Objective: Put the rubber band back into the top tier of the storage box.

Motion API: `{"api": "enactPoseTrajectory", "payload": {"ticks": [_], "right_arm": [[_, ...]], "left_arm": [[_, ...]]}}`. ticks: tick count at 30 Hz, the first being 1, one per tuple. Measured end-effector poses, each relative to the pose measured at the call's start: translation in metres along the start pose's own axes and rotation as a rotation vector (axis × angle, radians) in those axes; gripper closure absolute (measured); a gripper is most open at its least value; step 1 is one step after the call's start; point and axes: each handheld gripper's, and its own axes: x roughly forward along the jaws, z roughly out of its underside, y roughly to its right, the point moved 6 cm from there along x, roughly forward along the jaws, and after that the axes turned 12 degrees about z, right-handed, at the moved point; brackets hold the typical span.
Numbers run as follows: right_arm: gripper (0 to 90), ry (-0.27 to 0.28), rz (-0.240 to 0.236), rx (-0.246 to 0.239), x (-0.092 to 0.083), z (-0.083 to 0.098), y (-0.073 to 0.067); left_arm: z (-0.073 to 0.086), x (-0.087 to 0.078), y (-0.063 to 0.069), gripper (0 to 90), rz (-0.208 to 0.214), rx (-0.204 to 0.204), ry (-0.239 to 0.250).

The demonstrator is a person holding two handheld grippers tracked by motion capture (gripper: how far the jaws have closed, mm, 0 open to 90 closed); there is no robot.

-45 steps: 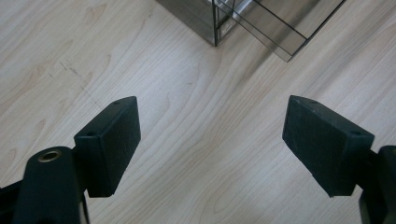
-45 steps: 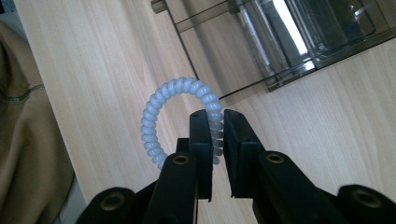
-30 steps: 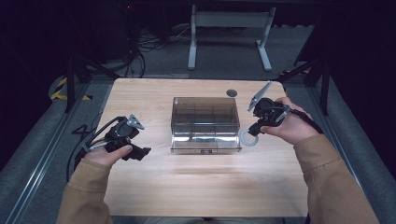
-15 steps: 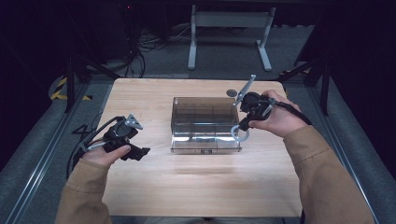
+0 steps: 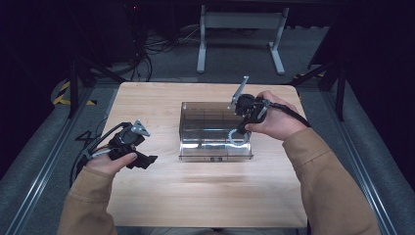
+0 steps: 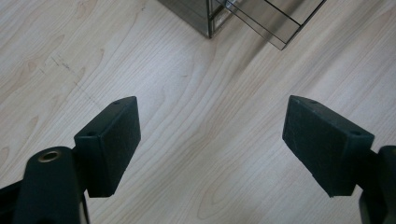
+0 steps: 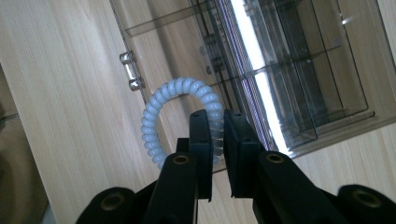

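Item: wooden counter (image 5: pixel 195 196), light grain, rectangular, seen from above with dark floor around it. Item: clear smoky plastic box (image 5: pixel 215 129), divided into compartments, standing near the middle of the counter; a small metal latch (image 7: pixel 128 71) shows on its front edge in the right gripper view. Item: pale blue spiral hair tie (image 7: pixel 175 109), a coiled ring, pinched at one side of its loop between the pressed-together jaws of the right gripper (image 7: pixel 217 140); the rest of the ring hangs free in front of the jaws. In the high view the hair tie (image 5: pixel 236 138) hangs over the right front part of the box, just below the right gripper (image 5: pixel 243 126), which is held by the person's right hand (image 5: pixel 274 122) above the right end of the box; whether the ring touches the box cannot be told. Item: left gripper (image 5: pixel 139 159), held low over the left part of the counter, well apart from the box, jaws spread wide with bare wood between them (image 6: pixel 210 140); one corner of the box shows at the top of the left gripper view.
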Motion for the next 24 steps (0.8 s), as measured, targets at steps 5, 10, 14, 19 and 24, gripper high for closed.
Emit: {"api": "enactPoseTrajectory", "payload": {"ticks": [5,10,14,19,24], "right_arm": [[82.3,0.013,-0.001,-0.014,0.003,-0.01,-0.003],[82.3,0.018,-0.004,-0.023,0.007,-0.02,-0.005],[82.3,0.022,-0.007,-0.037,0.009,-0.029,-0.007],[82.3,0.026,-0.005,-0.044,0.011,-0.038,-0.009],[82.3,0.035,0.001,-0.053,0.014,-0.045,-0.009]], "left_arm": [[0.0,0.0,0.0,20.0,0.001,0.001,0.002],[0.001,-0.001,-0.001,20.0,0.0,0.002,0.005],[0.001,-0.001,0.0,20.0,0.004,0.004,0.005],[0.001,-0.001,0.0,20.0,0.006,0.005,0.005],[0.002,-0.002,-0.001,20.0,0.009,0.005,0.008]]}}
